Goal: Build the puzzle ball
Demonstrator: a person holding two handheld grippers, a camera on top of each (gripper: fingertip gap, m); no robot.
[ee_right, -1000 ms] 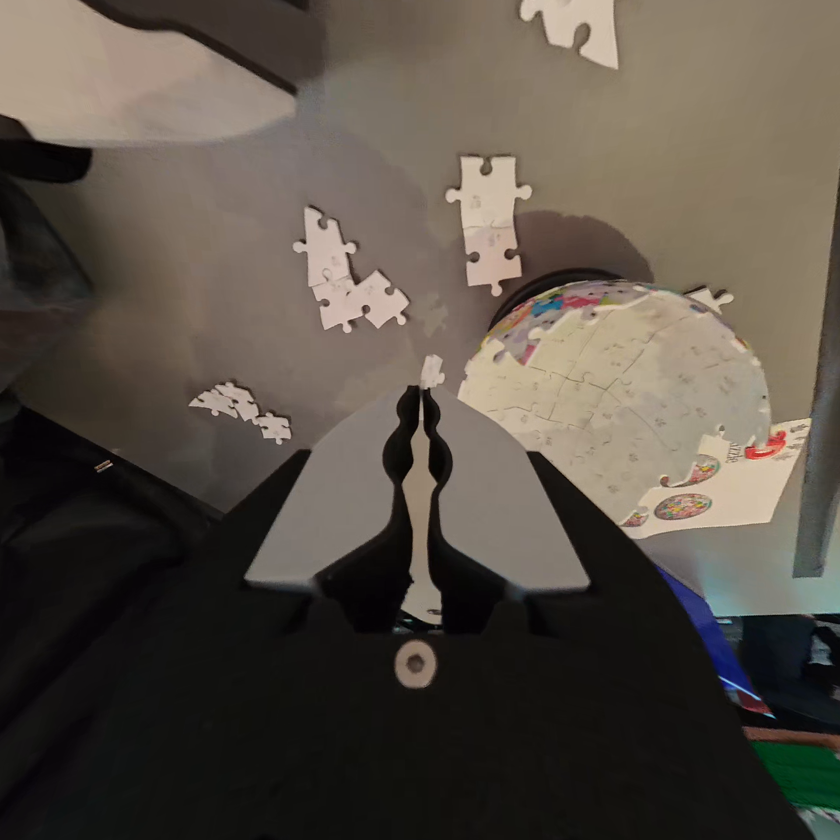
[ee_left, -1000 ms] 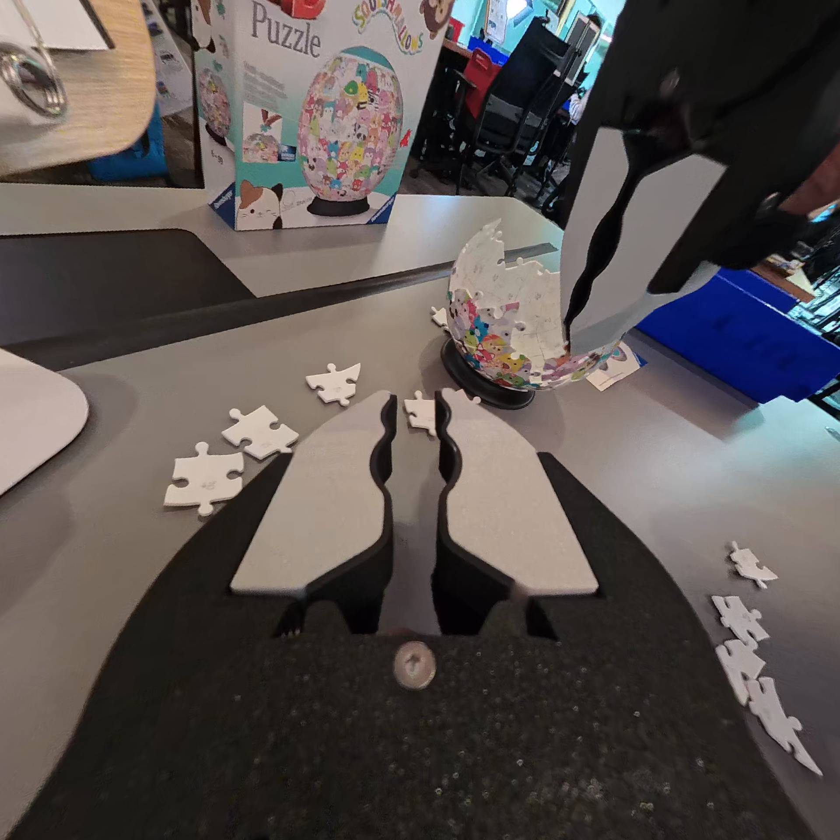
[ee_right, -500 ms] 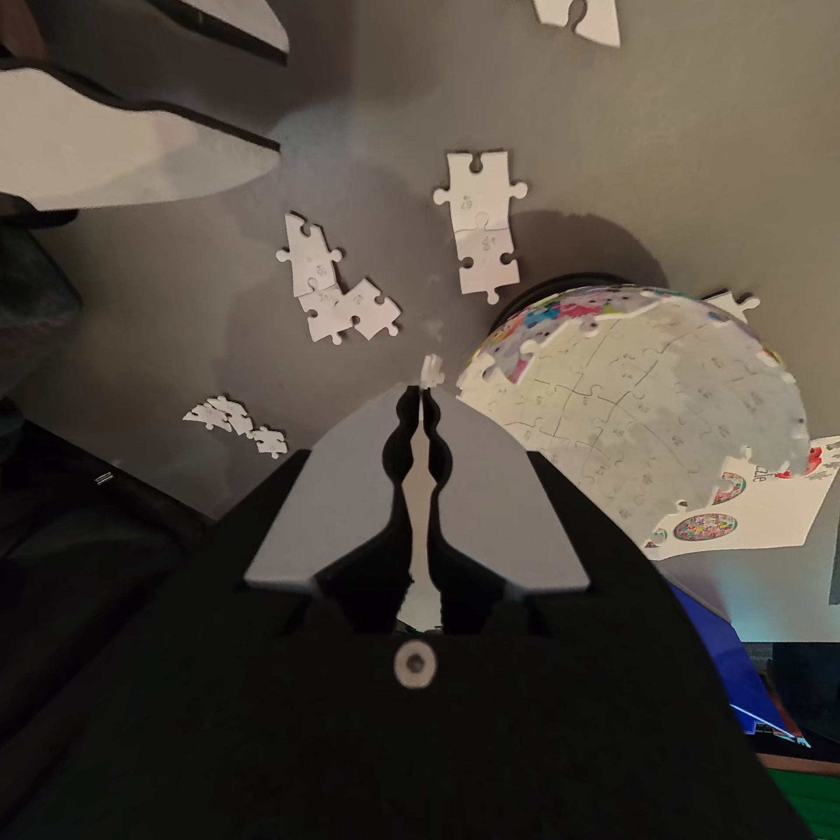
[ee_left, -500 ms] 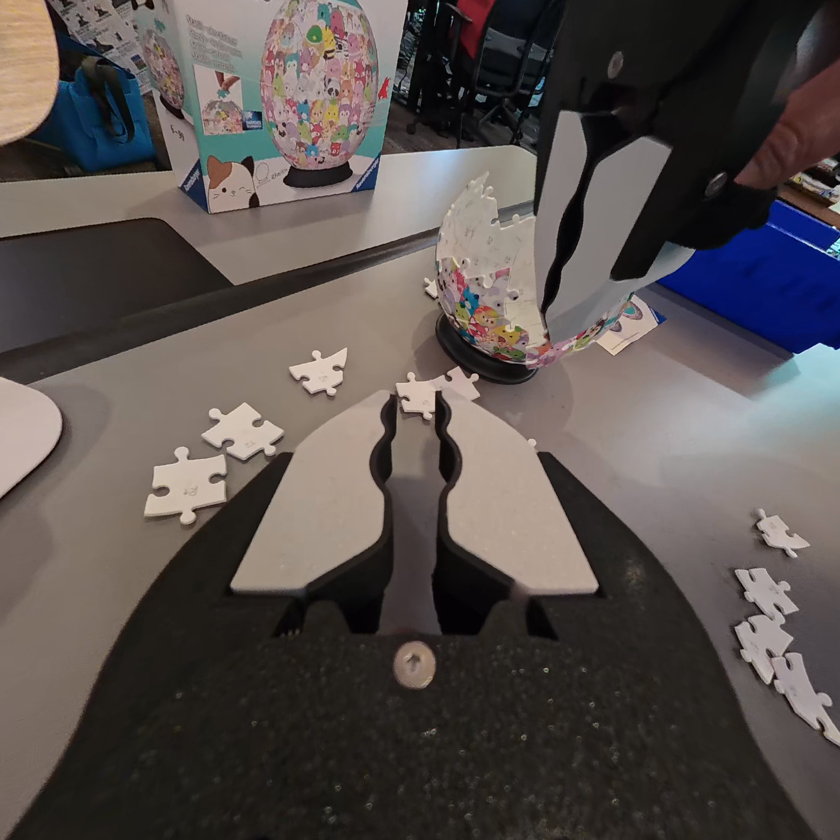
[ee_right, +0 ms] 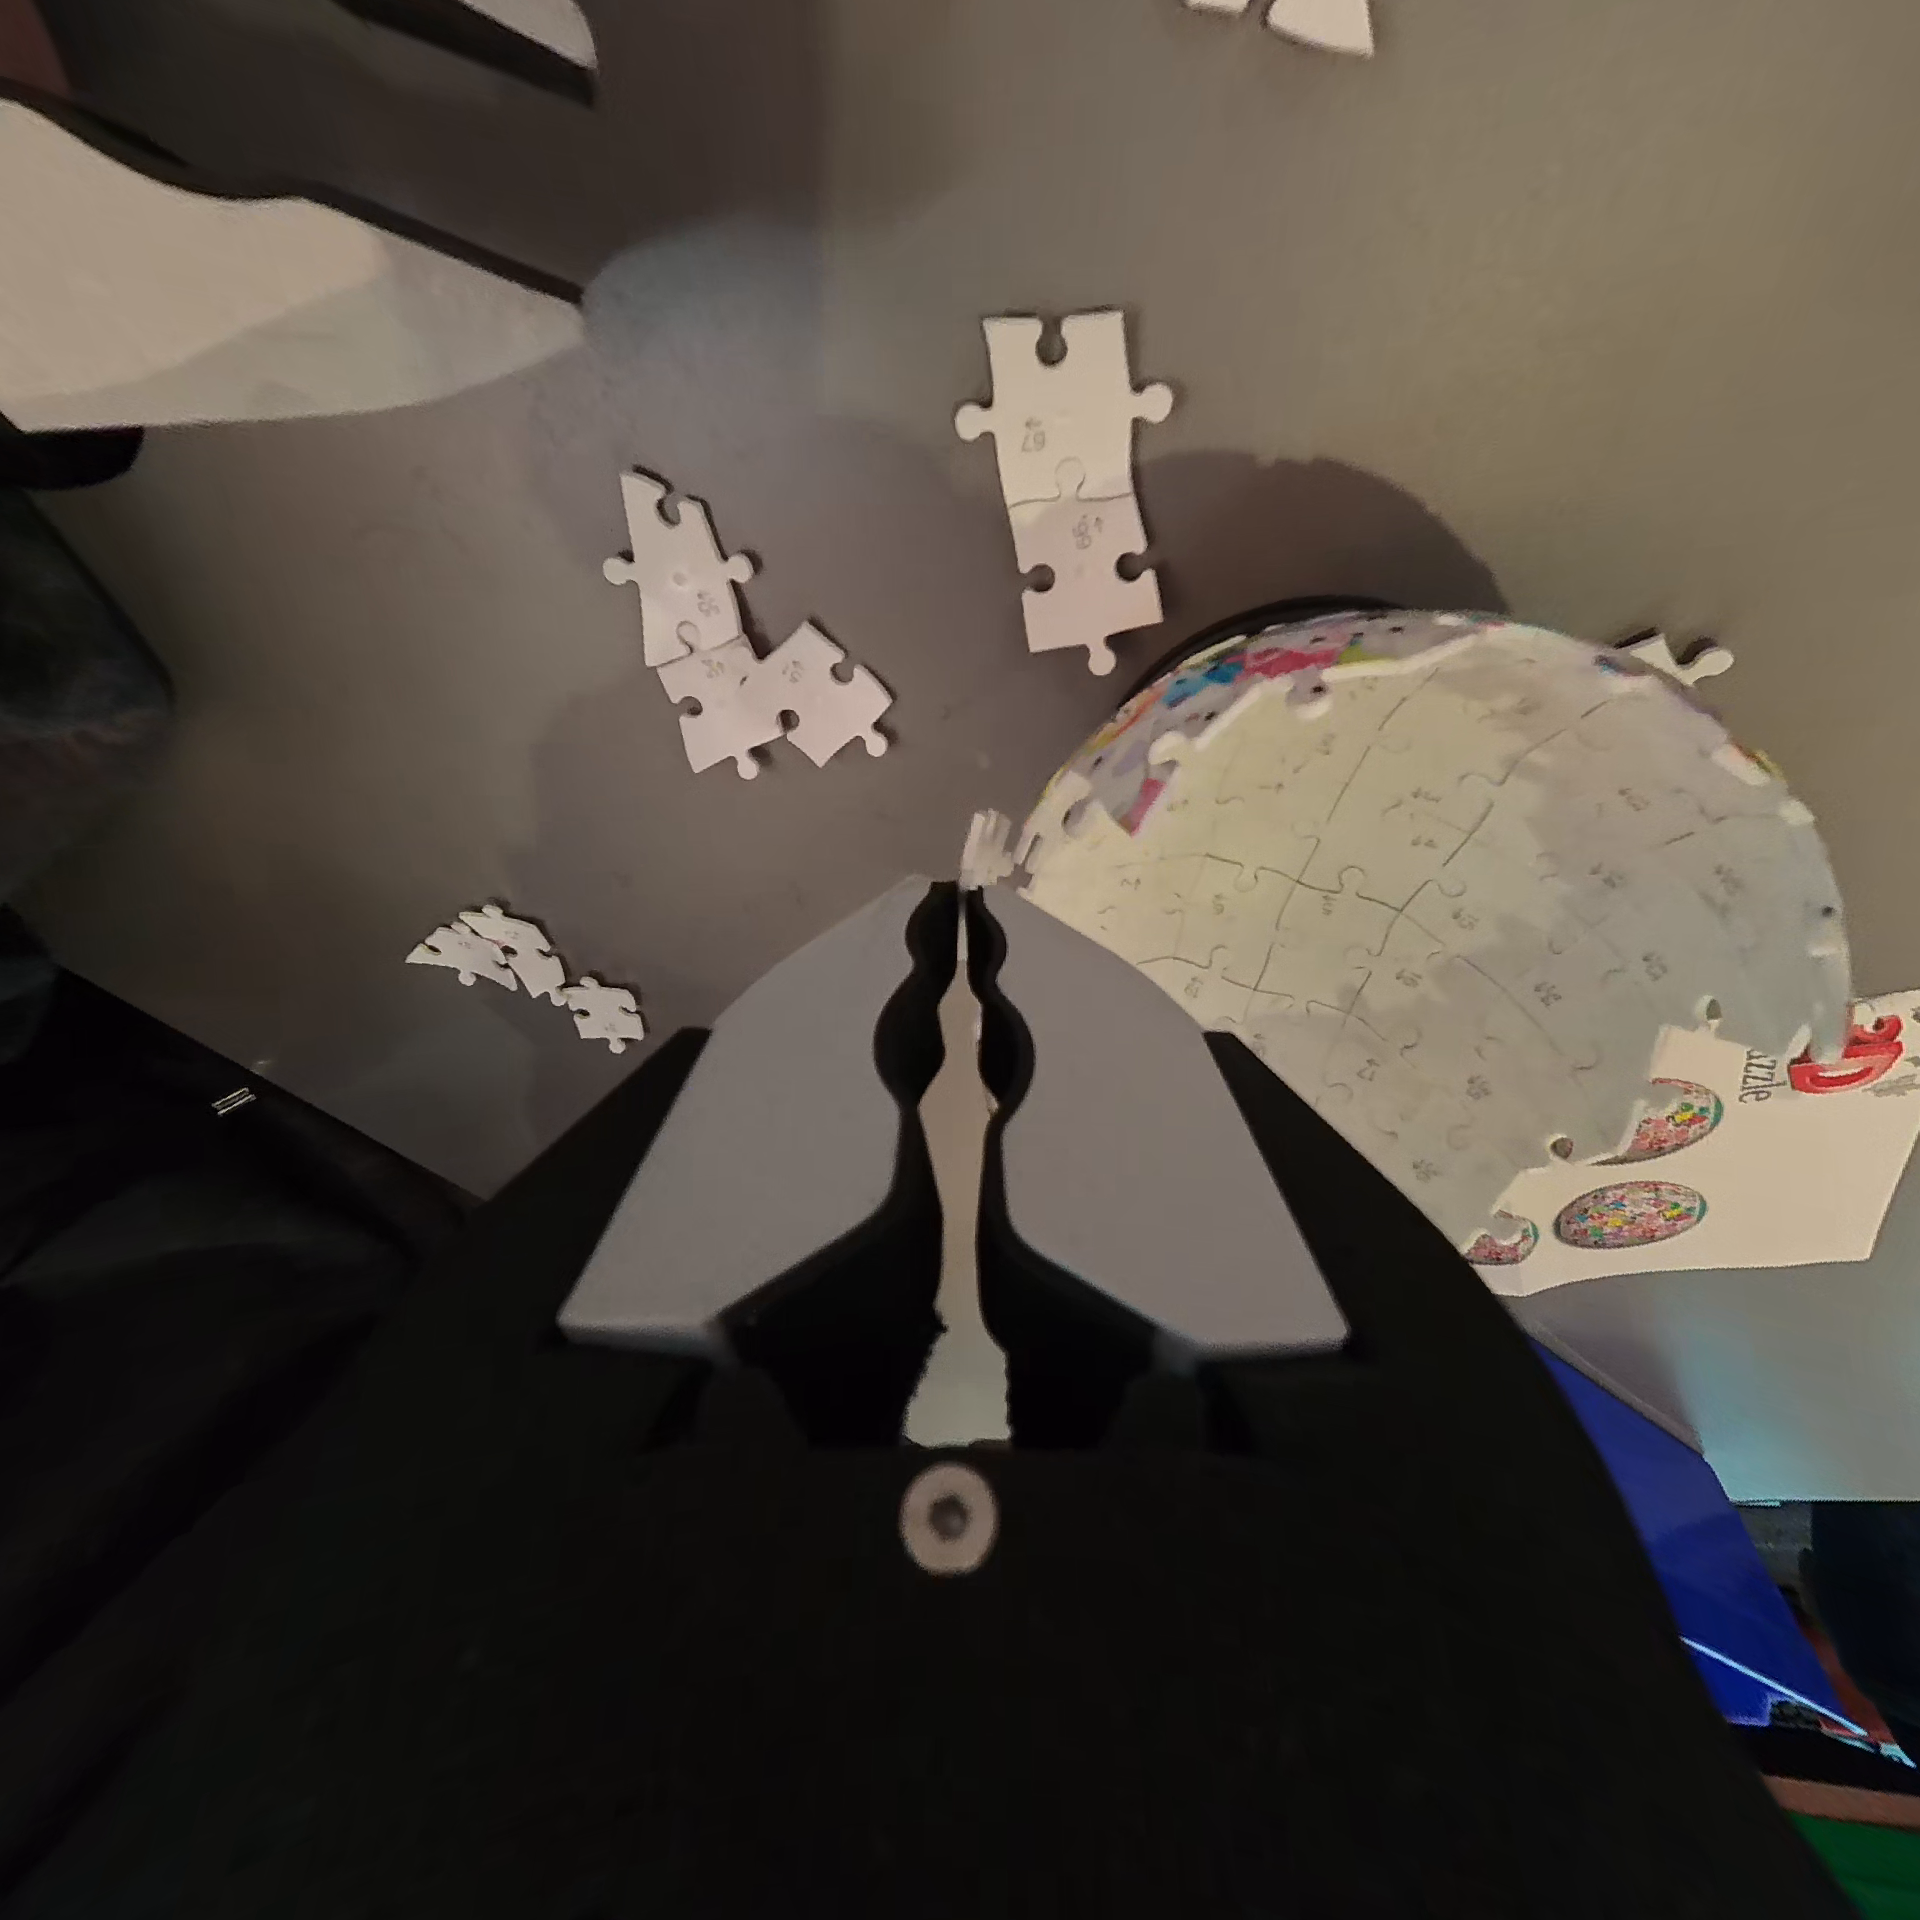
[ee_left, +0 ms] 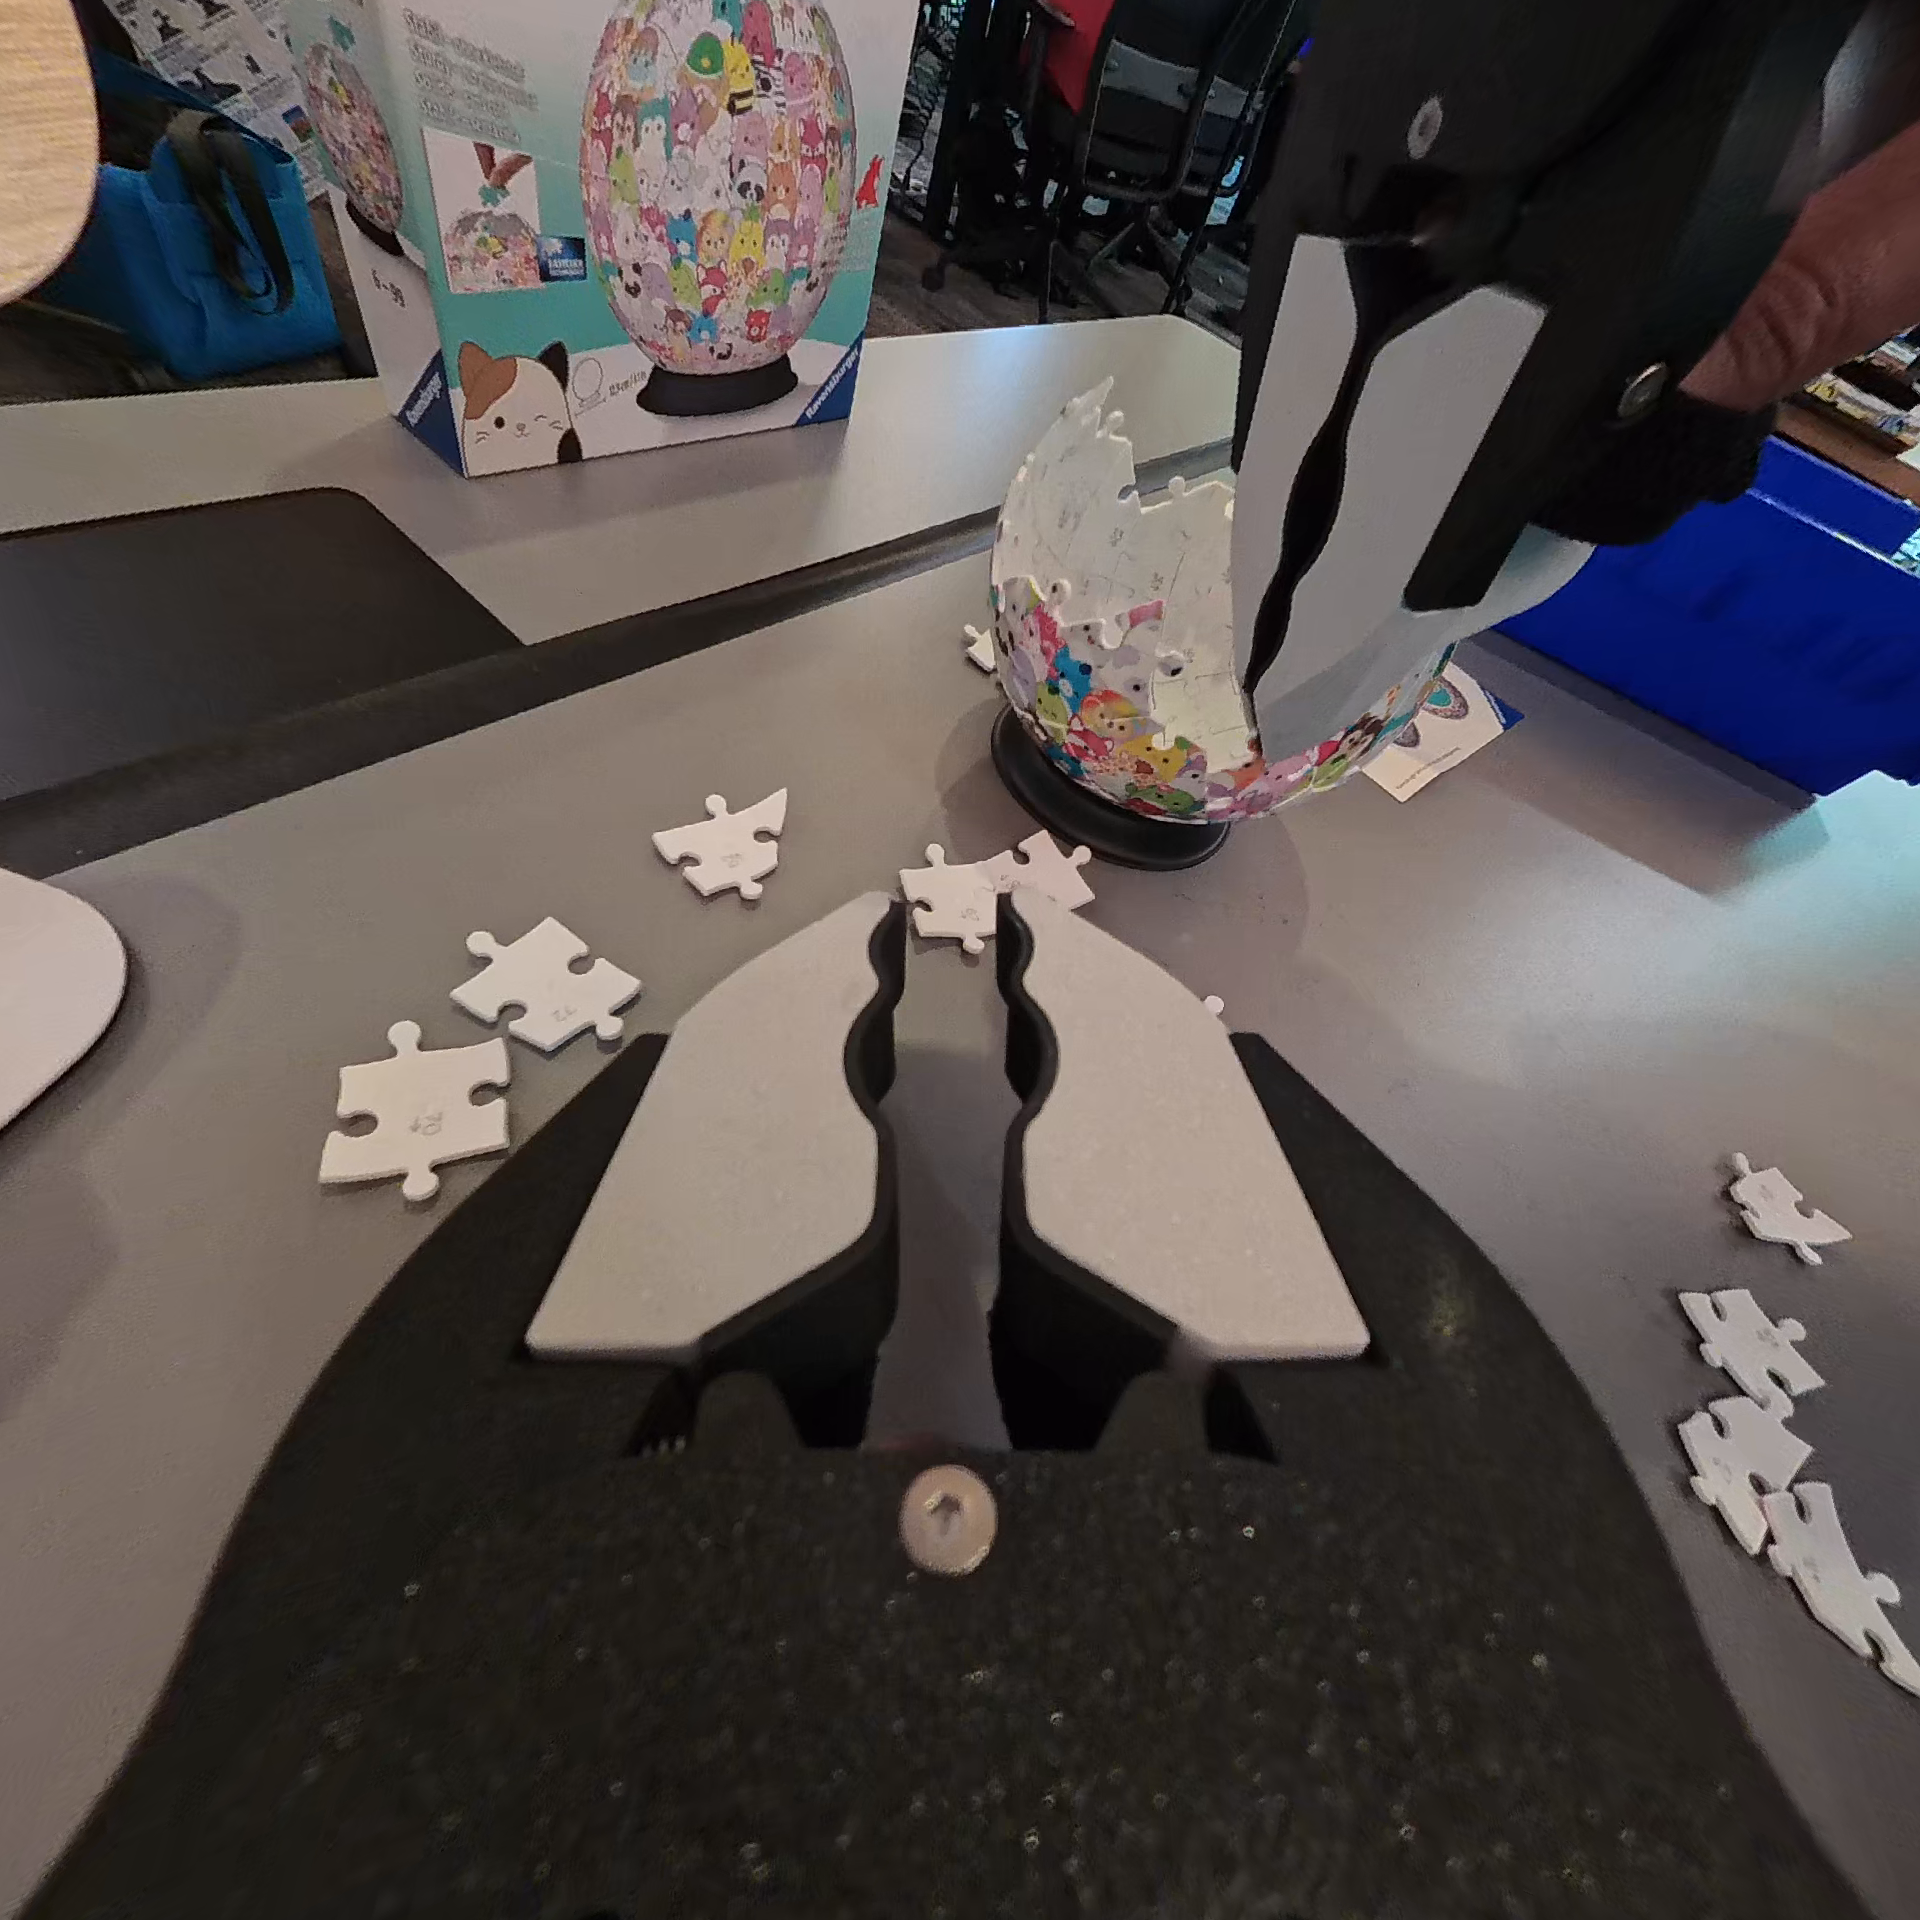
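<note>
The half-built puzzle ball sits tilted on its black stand, white inside facing me; it also shows in the right wrist view. My right gripper is shut on a white puzzle piece, held edge-on against the ball's open rim. In the left wrist view the right gripper points down at that rim. My left gripper is open and empty, low over the table, its tips just short of two joined loose pieces.
Loose white pieces lie on the grey table: three on the left, several on the right, joined pairs. The puzzle box stands behind. A leaflet lies by the ball, a blue bin beyond. Tip to tip, the grippers are about 10 cm apart.
My right gripper has carried the piece down and in, up against the ball's rim. My left gripper has tilted down a little, still open.
</note>
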